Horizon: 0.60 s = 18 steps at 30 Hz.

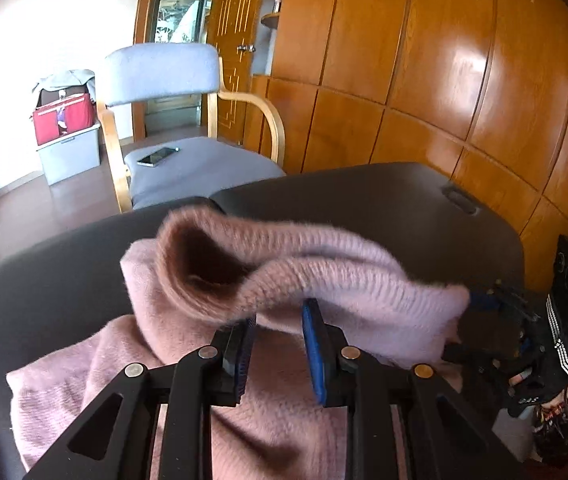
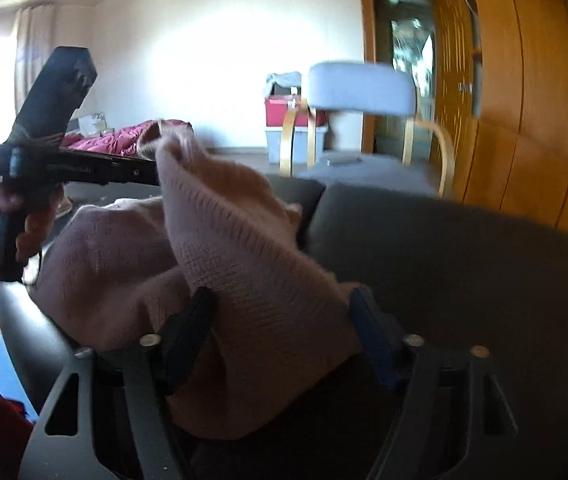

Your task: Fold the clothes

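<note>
The pink knitted sweater [image 1: 268,280] lies bunched on the dark table [image 1: 383,200], one fuzzy ribbed edge lifted between the two grippers. The left gripper [image 1: 280,332] is clamped on that edge, a fold of knit pinched between its blue pads. The right gripper [image 2: 284,340] stands apart, cloth draped between its fingers but not visibly squeezed. To fold well, I judge both ends should be held level and taut, then laid flat without dragging the body. Motion blur smears the right view; the sweater's outline and sleeves are buried in folds
</note>
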Motion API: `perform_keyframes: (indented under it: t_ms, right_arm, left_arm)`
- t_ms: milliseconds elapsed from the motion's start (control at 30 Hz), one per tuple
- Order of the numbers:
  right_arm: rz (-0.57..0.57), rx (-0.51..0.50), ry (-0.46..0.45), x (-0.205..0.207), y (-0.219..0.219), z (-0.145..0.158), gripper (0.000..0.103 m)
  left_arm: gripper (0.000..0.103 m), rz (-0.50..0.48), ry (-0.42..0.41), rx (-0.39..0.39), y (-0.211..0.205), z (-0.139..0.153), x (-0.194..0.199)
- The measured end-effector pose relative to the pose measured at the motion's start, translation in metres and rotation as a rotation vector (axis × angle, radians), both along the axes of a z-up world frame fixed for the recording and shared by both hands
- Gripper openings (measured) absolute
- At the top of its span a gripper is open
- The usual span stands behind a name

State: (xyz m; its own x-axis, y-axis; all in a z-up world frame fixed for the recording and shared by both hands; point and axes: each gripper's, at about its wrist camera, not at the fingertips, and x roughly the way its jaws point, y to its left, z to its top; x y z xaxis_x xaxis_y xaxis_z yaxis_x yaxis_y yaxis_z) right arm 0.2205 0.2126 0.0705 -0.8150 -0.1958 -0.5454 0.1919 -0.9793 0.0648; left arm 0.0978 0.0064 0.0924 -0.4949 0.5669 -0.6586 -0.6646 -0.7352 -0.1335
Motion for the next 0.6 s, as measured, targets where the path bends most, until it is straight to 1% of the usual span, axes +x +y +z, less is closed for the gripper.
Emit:
perform_keyframes:
  t_ms: [67,100,200,267,333,367,400,433,500,600]
  right_arm:
    - [-0.011,-0.047,-0.044,-0.008,0.000,-0.005,0.030]
    - [-0.014,-0.067,-0.062,-0.011,0.000,-0.007,0.026]
    - [-0.009,-0.108,-0.044,-0.012,0.002,-0.002,0.020]
    - [-0.051,-0.164,-0.006,-0.010,0.016,0.006,0.018]
    - [-0.132,-0.157,0.030,-0.008,0.032,0.012,0.014]
    - [-0.199,-0.164,0.054,-0.006,0.046,0.016,0.010]
    - [-0.259,-0.175,0.075,-0.005,0.059,0.021,0.010]
    - [-0.293,-0.203,0.083,-0.005,0.070,0.022,0.010]
    - [-0.374,-0.272,0.089,-0.001,0.094,0.022,0.010]
    - [-0.485,-0.299,0.052,0.001,0.118,0.010,0.010]
  left_arm:
    - [0.023,0.012,-0.005,-0.029,0.003,-0.008,-0.002]
    - [0.023,0.023,-0.006,-0.039,0.000,-0.011,-0.001]
    - [0.023,0.061,0.001,-0.047,-0.016,-0.015,0.000]
    - [0.023,0.112,0.010,-0.053,-0.033,-0.015,-0.002]
    - [0.023,0.172,0.031,-0.077,-0.050,-0.014,-0.004]
    - [0.023,0.198,0.035,-0.082,-0.059,-0.014,-0.006]
    - [0.023,0.223,0.039,-0.087,-0.067,-0.013,-0.008]
    - [0.023,0.241,0.035,-0.087,-0.075,-0.014,-0.010]
    - [0.023,0.266,0.019,-0.100,-0.085,-0.019,-0.016]
    - [0.023,0.299,-0.011,-0.118,-0.095,-0.030,-0.023]
